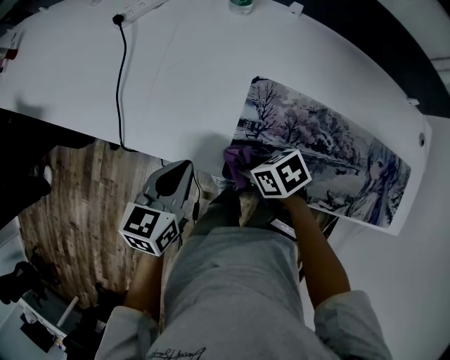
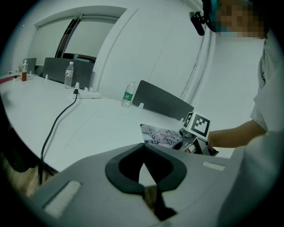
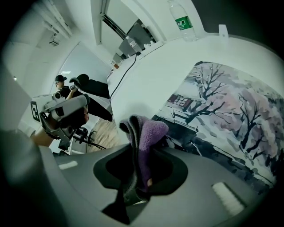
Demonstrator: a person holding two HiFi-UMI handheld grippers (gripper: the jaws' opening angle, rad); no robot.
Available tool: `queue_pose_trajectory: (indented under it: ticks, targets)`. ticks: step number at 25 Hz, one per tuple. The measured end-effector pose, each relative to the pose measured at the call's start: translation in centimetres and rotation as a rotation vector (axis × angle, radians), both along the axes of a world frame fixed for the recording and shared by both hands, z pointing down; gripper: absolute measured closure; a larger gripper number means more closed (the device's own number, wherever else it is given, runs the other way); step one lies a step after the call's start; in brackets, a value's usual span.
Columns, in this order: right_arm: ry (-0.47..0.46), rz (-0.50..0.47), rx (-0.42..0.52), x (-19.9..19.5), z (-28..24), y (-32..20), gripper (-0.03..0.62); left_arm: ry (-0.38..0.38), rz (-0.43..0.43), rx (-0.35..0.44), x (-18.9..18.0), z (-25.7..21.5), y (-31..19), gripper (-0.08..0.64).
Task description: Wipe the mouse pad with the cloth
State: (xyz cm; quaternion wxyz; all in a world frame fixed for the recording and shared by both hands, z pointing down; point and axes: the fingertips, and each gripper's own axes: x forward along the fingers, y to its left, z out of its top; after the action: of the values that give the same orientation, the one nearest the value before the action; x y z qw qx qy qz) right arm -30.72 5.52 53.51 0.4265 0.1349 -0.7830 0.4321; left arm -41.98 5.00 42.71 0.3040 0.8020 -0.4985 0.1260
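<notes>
A long printed mouse pad with snowy trees and an anime figure lies on the white table, also seen in the right gripper view as the mouse pad. My right gripper is shut on a purple and grey cloth, which hangs over the pad's near left corner as the cloth. My left gripper is shut and empty, held off the table's near edge above the wood floor. In the left gripper view the right gripper shows beside the mouse pad.
A black cable runs across the table from a power strip at the far edge. A water bottle stands at the back; it shows as the bottle. Grey dividers stand behind. A person is beyond the table.
</notes>
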Motion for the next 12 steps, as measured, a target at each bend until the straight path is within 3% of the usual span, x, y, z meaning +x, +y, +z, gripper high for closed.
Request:
queue_pose_trajectory:
  ticks: [12]
  targets:
    - [-0.054,-0.002,0.005,-0.07,-0.37,-0.18,0.491,-0.009,0.012,0.012,0.65,-0.69,-0.37,0.545]
